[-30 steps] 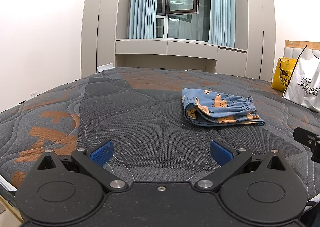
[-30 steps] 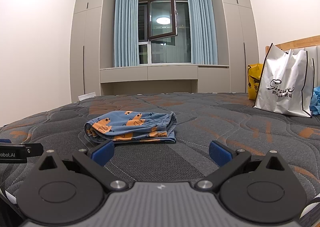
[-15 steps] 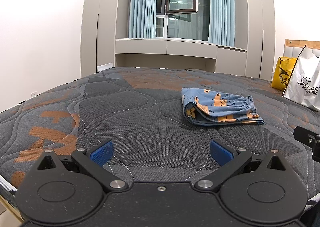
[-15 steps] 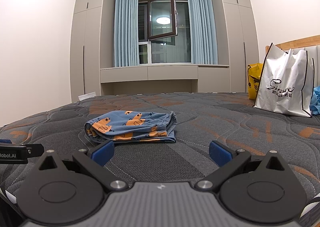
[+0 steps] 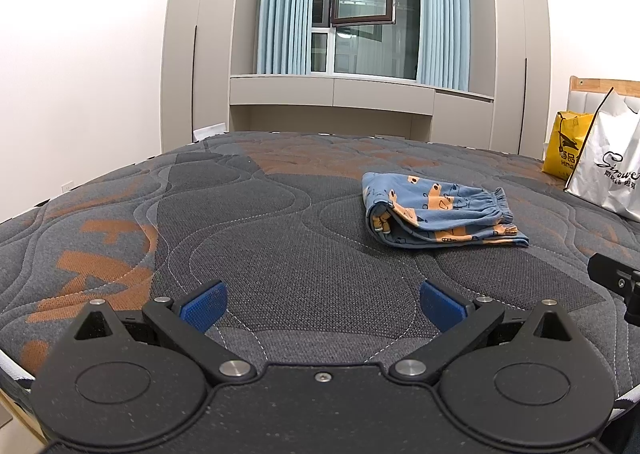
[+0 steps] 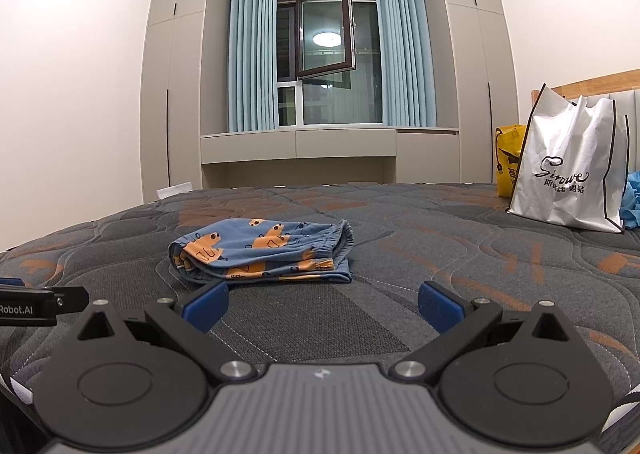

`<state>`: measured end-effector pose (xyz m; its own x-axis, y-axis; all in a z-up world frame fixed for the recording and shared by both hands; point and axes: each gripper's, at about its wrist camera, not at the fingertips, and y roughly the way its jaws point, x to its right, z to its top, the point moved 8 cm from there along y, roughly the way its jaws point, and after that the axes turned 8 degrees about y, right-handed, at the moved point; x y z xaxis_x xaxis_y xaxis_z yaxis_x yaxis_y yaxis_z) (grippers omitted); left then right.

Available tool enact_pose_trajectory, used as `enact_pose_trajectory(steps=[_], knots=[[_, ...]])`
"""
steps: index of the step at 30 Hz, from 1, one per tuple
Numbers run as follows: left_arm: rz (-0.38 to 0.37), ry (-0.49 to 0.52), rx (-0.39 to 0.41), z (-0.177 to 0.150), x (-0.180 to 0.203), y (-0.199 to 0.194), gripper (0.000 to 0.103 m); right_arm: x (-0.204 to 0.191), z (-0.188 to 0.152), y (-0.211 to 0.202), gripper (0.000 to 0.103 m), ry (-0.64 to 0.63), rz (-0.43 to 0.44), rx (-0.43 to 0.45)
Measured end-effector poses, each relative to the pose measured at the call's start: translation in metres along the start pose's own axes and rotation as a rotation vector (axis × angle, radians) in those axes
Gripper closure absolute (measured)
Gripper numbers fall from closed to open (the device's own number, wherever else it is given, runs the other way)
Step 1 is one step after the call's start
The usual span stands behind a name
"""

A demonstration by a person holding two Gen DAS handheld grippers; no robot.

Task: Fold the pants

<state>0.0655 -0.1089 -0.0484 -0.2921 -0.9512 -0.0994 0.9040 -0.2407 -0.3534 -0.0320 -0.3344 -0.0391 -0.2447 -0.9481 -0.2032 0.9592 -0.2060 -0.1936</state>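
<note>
Lying folded on the quilted grey-and-orange mattress point(image 5: 248, 238), the blue shorts point(image 5: 436, 214) with orange bear prints sat ahead of both claws, touching neither. The left claw point(image 5: 322, 304) and right claw point(image 6: 321, 304) were each spread wide, holding nothing. A white bag point(image 6: 568, 170) read "Sirowe"; a yellow bag point(image 5: 566, 148) stood beside it. The left unit's side read "Robot.AI".

White walls point(image 6: 72, 94), grey wardrobes point(image 6: 172, 86), blue curtains point(image 6: 252, 54), open window point(image 6: 326, 30), patterned mattress point(image 5: 260, 234)
</note>
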Motion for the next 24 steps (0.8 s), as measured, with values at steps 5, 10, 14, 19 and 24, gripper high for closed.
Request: enact_pose_trajectory(steps=[5, 10, 14, 19, 24], knots=[[-0.007, -0.006, 0.008, -0.0002, -0.0013, -0.0019, 0.001, 0.0004, 0.0, -0.0001, 0.0, 0.001, -0.001, 0.001], [-0.01, -0.006, 0.014, 0.0019, -0.0026, -0.0035, 0.001, 0.0007, 0.0002, -0.0007, 0.0, 0.003, -0.002, 0.001], [-0.012, -0.004, 0.016, 0.0025, -0.0027, -0.0048, 0.001, 0.0007, 0.0001, -0.0007, 0.0, 0.002, -0.002, 0.0], [-0.02, -0.001, 0.018, 0.0032, -0.0027, -0.0059, 0.001, 0.0006, -0.0003, -0.0007, 0.0, 0.003, -0.002, -0.001], [-0.021, 0.002, 0.014, 0.0029, -0.0018, -0.0048, 0.001, 0.0012, -0.0012, -0.0007, 0.0, 0.005, -0.003, -0.003]])
